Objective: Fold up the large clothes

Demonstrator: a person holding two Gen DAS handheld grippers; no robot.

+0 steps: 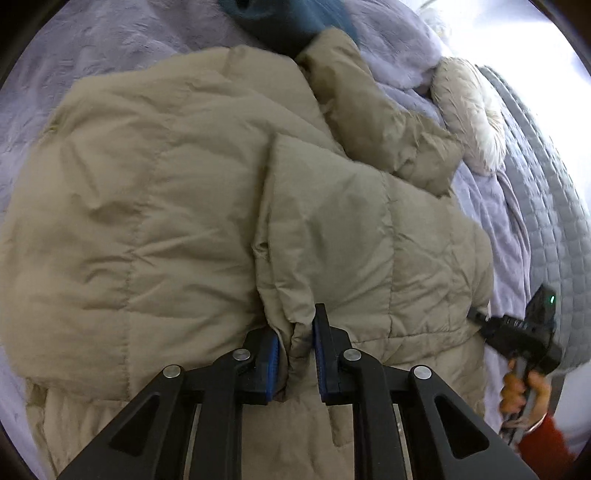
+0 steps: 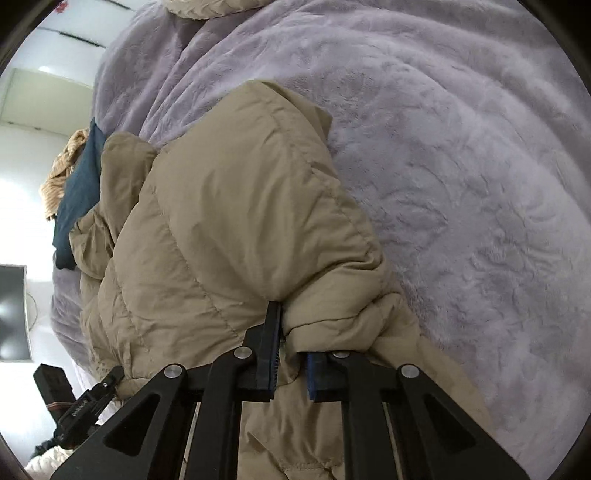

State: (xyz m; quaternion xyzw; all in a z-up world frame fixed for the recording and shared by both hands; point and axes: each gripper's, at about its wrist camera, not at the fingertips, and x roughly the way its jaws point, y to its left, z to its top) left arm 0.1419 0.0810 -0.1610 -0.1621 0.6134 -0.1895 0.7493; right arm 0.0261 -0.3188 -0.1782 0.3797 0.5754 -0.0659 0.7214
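Observation:
A large beige puffer coat (image 1: 177, 206) lies partly folded on a lilac plush blanket (image 1: 92, 37). Its white fur hood trim (image 1: 469, 110) rests at the far right. My left gripper (image 1: 300, 332) is shut on a pinched fold of the coat's near edge. In the right wrist view the same coat (image 2: 229, 206) bulges up, and my right gripper (image 2: 291, 343) is shut on a fold of its edge, the fabric squeezed between the blue pads. The right gripper's body (image 1: 524, 328) shows at the coat's right edge, held by a hand (image 1: 517, 387) in a red sleeve.
A dark blue garment (image 1: 288, 18) lies beyond the coat, with a tan knitted item (image 2: 62, 166) past it. A grey quilted mattress edge (image 1: 554, 206) runs along the right. Lilac blanket (image 2: 461, 184) spreads wide to the right of the coat. A dark screen (image 2: 13, 314) hangs on the wall.

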